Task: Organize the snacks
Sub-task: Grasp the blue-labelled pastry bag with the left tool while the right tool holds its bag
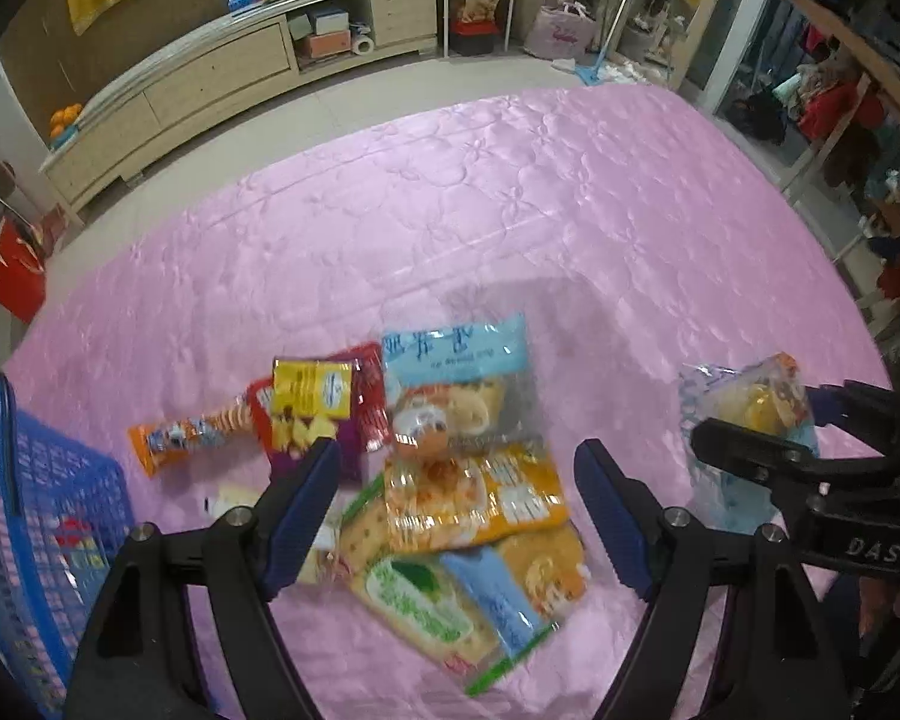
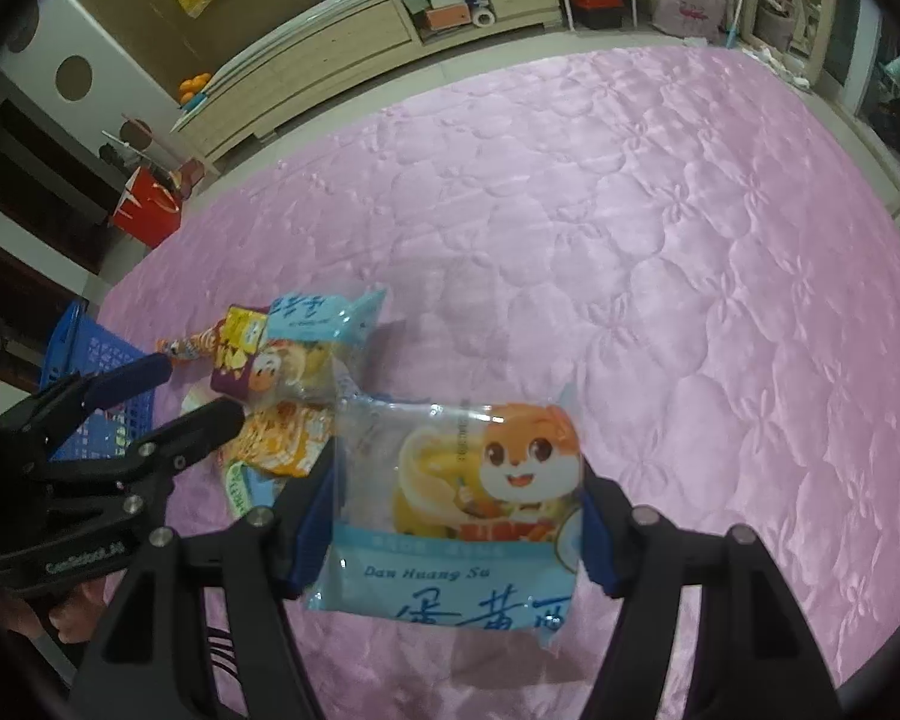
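Observation:
A pile of snack packets (image 1: 474, 498) lies on the pink quilt (image 1: 450, 210); it includes an orange stick pack (image 1: 180, 435), a yellow-and-red bag (image 1: 312, 396) and a green-labelled pack (image 1: 420, 600). My left gripper (image 1: 457, 450) hovers open above the pile with nothing between its fingers; the right wrist view shows it (image 2: 198, 390) at the left. My right gripper (image 2: 462, 474) is shut on a blue-and-clear pastry packet (image 2: 480, 510) with a cartoon squirrel, lifted off the quilt. In the left wrist view that gripper (image 1: 756, 414) holds the packet (image 1: 708, 480) to the right of the pile.
A blue plastic basket (image 1: 48, 480) (image 2: 96, 354) stands on the quilt left of the pile. Beyond the quilt's far edge are a low wooden cabinet (image 1: 210, 78) and a red box (image 1: 12, 282) on the floor. A clothes rack (image 1: 840, 90) stands at the right.

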`<state>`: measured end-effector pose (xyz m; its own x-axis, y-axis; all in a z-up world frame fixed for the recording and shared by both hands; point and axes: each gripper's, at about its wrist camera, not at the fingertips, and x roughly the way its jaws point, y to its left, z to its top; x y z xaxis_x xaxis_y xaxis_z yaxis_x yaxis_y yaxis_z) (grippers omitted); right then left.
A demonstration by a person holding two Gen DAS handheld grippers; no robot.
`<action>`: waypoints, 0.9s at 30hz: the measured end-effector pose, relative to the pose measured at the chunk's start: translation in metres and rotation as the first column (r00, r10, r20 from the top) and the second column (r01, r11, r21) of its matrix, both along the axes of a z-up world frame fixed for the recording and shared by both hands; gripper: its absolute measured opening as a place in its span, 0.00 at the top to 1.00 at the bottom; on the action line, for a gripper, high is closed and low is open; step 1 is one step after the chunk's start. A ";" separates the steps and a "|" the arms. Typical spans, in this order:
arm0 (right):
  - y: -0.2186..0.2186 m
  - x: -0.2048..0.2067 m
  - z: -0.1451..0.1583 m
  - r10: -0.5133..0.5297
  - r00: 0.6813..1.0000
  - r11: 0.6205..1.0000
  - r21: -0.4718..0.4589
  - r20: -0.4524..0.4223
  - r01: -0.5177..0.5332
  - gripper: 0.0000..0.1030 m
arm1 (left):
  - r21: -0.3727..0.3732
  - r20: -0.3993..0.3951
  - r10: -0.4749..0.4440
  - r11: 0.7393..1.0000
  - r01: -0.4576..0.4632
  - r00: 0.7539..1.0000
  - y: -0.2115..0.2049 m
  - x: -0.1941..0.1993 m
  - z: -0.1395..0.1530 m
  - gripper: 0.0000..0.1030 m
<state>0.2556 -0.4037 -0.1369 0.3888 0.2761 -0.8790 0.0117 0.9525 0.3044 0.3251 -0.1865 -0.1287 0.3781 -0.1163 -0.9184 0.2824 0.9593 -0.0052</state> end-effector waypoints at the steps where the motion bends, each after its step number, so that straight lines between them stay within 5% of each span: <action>1: -0.003 0.003 -0.002 -0.007 1.000 1.000 0.004 -0.002 0.007 0.30 | -0.004 -0.006 0.000 1.000 -0.001 1.000 -0.001 0.004 -0.001 0.24; 9: -0.009 0.022 -0.014 -0.011 1.000 1.000 0.009 -0.025 0.011 0.30 | 0.024 -0.057 -0.004 1.000 0.005 0.998 -0.015 0.033 -0.022 0.10; 27: -0.016 0.046 -0.037 -0.028 0.997 0.999 0.021 -0.073 0.030 0.30 | 0.069 -0.162 -0.003 0.997 0.015 0.987 -0.024 0.084 -0.087 0.00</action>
